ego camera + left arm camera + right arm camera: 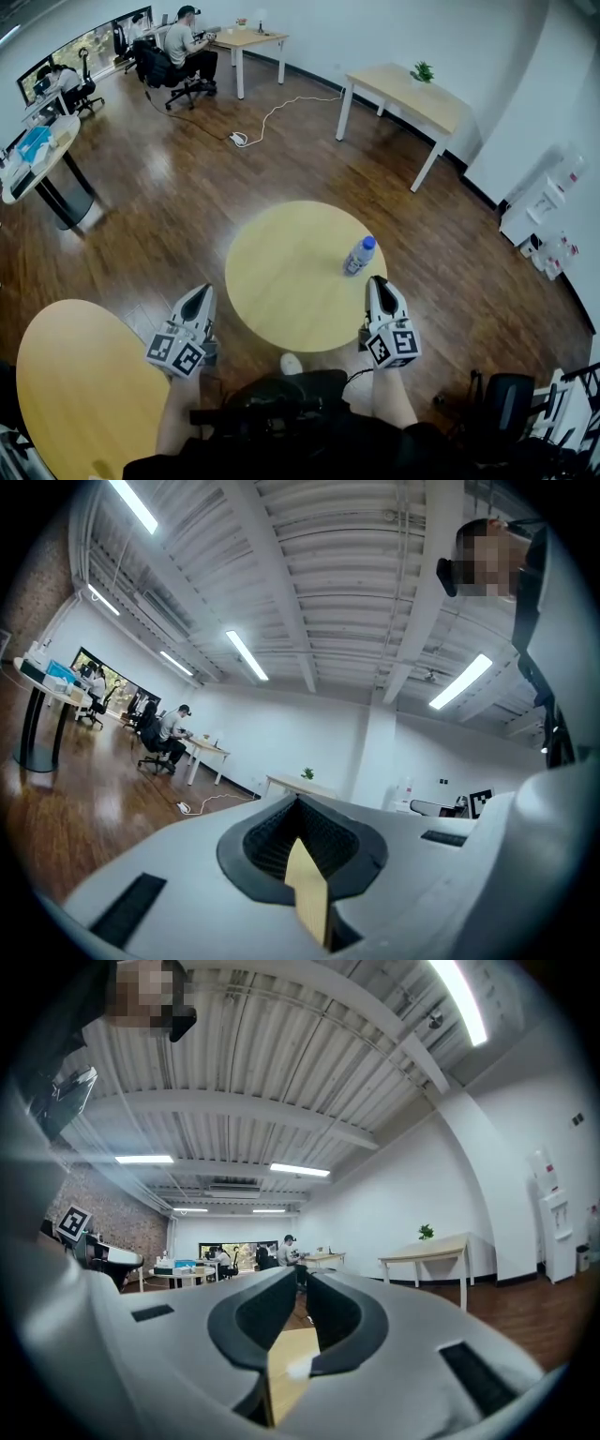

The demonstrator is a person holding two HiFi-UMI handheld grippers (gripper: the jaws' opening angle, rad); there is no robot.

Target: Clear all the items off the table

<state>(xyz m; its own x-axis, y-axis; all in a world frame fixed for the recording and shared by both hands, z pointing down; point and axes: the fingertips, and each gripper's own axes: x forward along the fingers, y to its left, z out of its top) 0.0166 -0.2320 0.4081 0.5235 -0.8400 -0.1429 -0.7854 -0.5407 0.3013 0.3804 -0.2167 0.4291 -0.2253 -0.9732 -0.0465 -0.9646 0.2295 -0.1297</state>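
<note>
A clear plastic bottle (359, 255) with a blue cap and a white label stands on the round yellow table (281, 281), near its right edge. My right gripper (377, 284) hovers just behind the bottle at the table's near right rim. In the right gripper view its jaws (305, 1281) stand almost together with nothing between them, and the bottle is hidden. My left gripper (201, 296) is held off the table's near left edge. In the left gripper view it (298, 806) is shut and empty, pointing across the room.
A second round yellow table (75, 394) lies at the lower left. A rectangular table (403, 94) with a small plant stands at the back right. Seated people work at desks (246, 39) far back left. A white cable (272, 117) runs over the floor.
</note>
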